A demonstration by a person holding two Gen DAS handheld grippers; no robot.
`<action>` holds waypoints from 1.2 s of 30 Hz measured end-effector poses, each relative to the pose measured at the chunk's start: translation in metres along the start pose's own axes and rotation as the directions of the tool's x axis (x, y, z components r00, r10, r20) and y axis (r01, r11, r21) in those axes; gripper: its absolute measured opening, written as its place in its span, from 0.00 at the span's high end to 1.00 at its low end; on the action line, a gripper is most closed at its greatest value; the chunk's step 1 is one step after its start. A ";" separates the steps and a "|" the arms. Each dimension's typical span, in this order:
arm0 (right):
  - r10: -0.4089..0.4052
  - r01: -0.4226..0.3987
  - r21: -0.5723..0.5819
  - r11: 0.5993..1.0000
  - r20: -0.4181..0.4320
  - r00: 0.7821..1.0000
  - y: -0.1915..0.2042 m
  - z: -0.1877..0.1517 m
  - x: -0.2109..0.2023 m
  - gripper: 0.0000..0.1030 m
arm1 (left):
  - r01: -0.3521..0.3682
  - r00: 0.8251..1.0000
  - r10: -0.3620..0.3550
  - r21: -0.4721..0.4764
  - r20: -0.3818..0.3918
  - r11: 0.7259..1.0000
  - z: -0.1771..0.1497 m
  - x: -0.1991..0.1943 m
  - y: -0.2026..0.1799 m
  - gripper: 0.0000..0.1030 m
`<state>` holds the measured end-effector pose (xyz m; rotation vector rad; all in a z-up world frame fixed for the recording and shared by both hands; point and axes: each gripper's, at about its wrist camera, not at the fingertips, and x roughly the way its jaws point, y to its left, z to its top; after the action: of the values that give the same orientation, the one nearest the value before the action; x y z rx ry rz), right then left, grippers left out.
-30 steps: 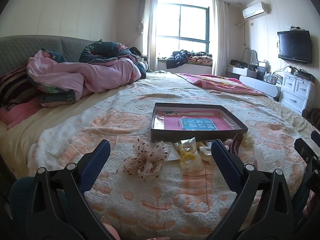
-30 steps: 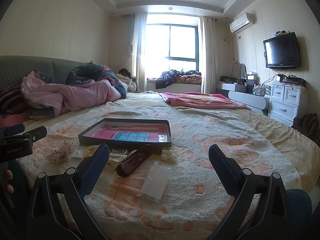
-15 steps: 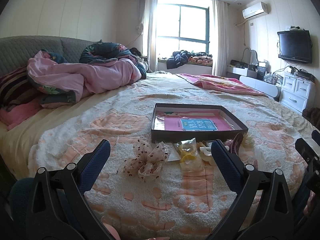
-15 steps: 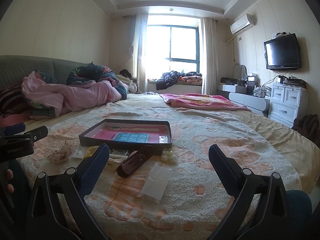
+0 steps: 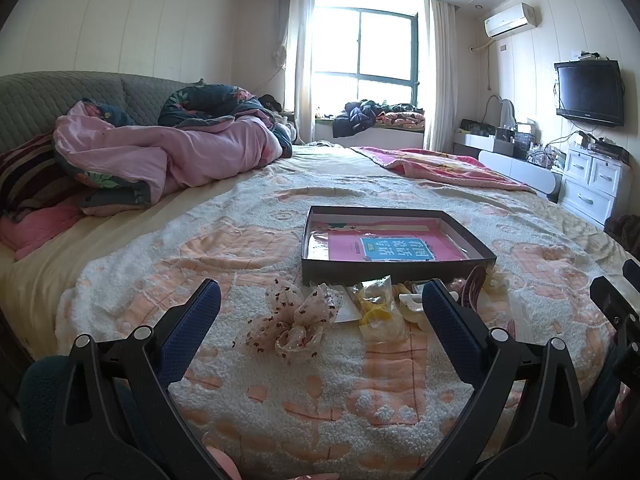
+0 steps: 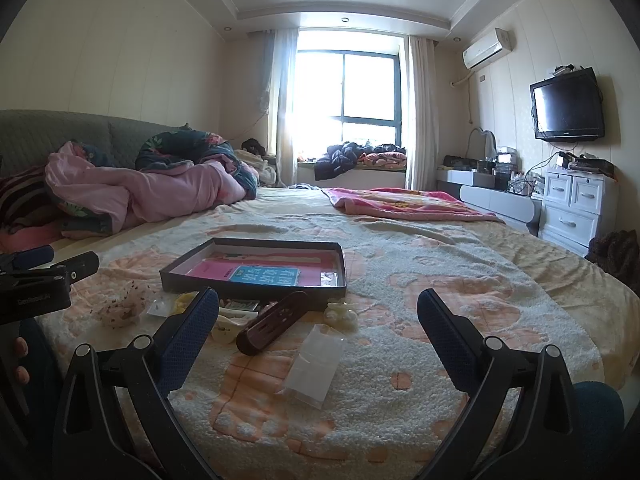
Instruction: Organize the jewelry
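Observation:
A shallow dark box (image 5: 472, 252) with a pink and blue lining lies on the bed; it also shows in the right wrist view (image 6: 256, 290). In front of it lie a spotted fabric scrunchie (image 5: 294, 320), small clear bags with yellow pieces (image 5: 378, 312), a dark red hair clip (image 6: 272, 322), a pearl clip (image 6: 340, 312) and a clear plastic bag (image 6: 316, 362). My left gripper (image 5: 320, 308) is open and empty, just short of the scrunchie. My right gripper (image 6: 312, 316) is open and empty, near the hair clip and plastic bag.
The bed has a nubby peach blanket (image 5: 248, 248). Pink bedding (image 5: 160, 156) is heaped at the left by the headboard. A pink blanket (image 6: 404, 202) lies far right. White drawers (image 6: 576, 208) and a wall TV (image 6: 568, 106) stand to the right.

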<state>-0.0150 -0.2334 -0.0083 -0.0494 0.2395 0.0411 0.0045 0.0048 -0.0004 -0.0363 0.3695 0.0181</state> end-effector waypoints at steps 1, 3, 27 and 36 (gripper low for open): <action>0.001 -0.001 -0.001 1.000 0.001 1.000 0.000 0.000 -0.001 0.06 | -0.002 1.000 0.002 0.000 0.001 1.000 0.000 0.000 0.000 0.10; 0.003 -0.003 0.000 1.000 0.002 1.000 0.000 0.000 -0.001 0.06 | -0.001 1.000 0.001 0.000 0.002 1.000 0.000 0.000 0.000 0.10; 0.068 -0.069 -0.012 0.998 -0.043 0.997 0.009 -0.003 0.007 0.06 | -0.027 1.000 0.027 -0.025 -0.008 0.999 0.001 0.003 0.007 0.10; 0.146 -0.153 -0.060 0.986 -0.117 0.982 0.028 -0.007 0.023 0.06 | -0.069 0.997 0.067 -0.056 -0.034 0.996 0.001 0.010 0.019 0.10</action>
<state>0.0043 -0.2053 -0.0213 -0.1024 0.3538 0.1968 0.0139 0.0242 -0.0038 -0.0802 0.4024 0.0952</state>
